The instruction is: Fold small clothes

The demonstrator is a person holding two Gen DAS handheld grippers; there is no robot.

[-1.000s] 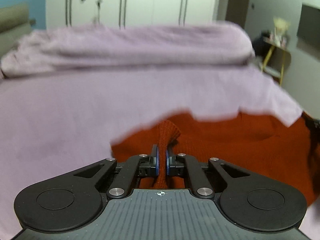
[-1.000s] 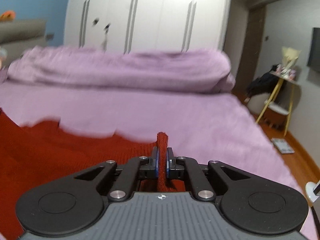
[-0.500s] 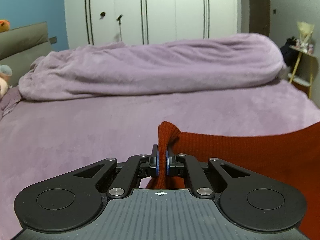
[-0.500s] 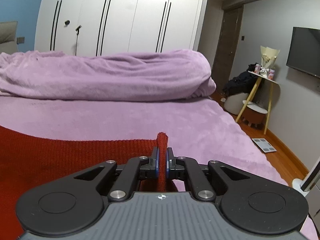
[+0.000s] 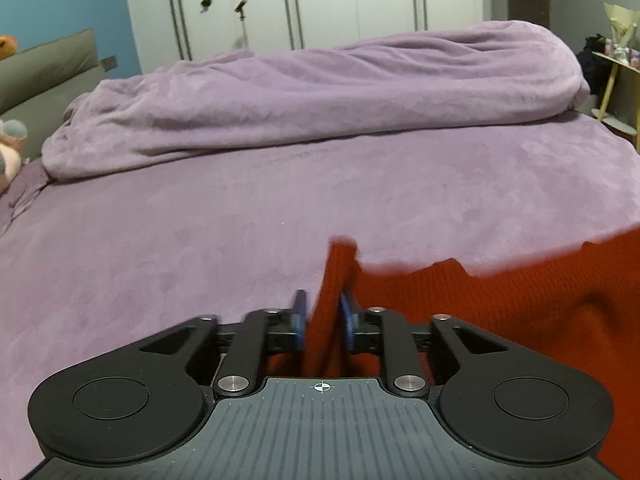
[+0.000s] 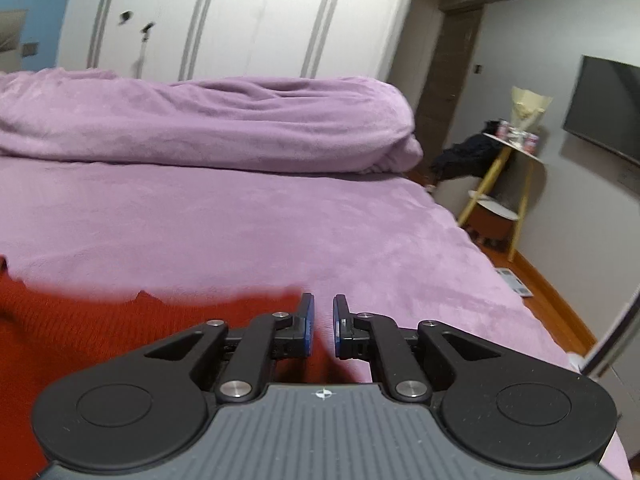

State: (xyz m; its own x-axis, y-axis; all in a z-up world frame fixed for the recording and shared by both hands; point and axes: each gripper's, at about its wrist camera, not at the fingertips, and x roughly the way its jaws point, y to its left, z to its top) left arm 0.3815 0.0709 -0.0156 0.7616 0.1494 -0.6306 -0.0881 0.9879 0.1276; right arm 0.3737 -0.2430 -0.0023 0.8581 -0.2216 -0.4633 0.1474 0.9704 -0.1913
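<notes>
A rust-red knitted garment (image 5: 520, 304) lies on the purple bed sheet (image 5: 240, 216). In the left wrist view my left gripper (image 5: 323, 312) has its jaws parted, with a raised corner of the garment standing loose between them. In the right wrist view the garment (image 6: 120, 328) spreads to the left, and my right gripper (image 6: 323, 316) is open, with the garment's edge lying just below and left of its fingertips.
A bunched purple duvet (image 5: 320, 96) lies across the far side of the bed. White wardrobes (image 6: 224, 20) stand behind. A yellow-legged side table (image 6: 508, 184) and a wall TV (image 6: 604, 108) are right of the bed, past its right edge.
Both grippers were shut on the garment's corners and have now opened. The garment has dropped onto the bed, and both grippers have come down closer to the sheet.
</notes>
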